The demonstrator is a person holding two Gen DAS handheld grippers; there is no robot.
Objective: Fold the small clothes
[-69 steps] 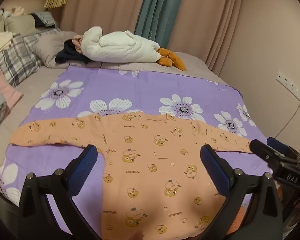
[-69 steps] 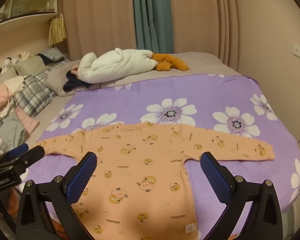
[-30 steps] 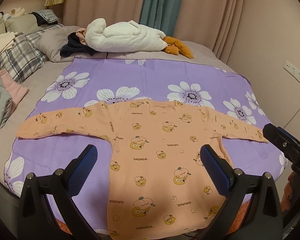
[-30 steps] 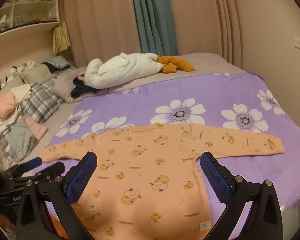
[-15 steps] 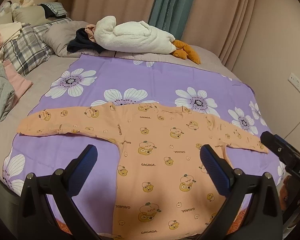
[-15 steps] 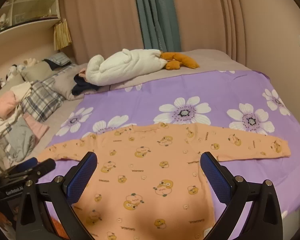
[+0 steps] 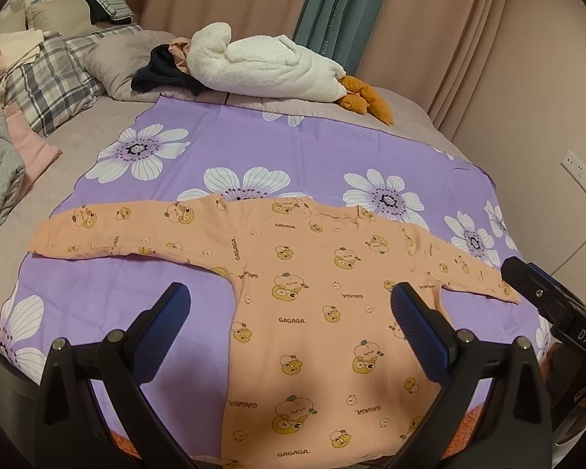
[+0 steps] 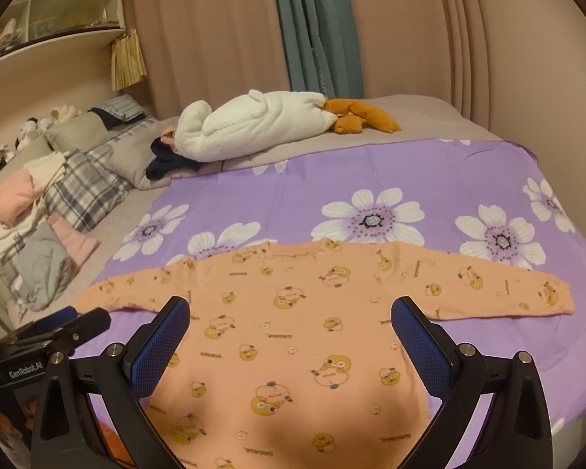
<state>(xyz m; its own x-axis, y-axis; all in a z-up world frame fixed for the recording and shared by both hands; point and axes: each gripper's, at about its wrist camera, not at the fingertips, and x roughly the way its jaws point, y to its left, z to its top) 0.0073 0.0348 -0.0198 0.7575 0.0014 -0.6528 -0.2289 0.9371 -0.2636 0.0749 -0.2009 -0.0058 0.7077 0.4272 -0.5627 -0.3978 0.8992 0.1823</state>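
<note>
Orange top [image 7: 312,305] flat; sleeves across bed; collar away | left gripper [image 7: 293,324], right gripper [image 8: 291,328]: jaws wide, empty

The left gripper [image 7: 291,326] has black plastic arms, silver screws and bumpy blue pads [image 7: 420,332]; the right gripper [image 8: 291,342] looks the same; white letters mark both.

Bare purple sheet [image 7: 293,148] around orange top [image 7: 312,293]
</note>
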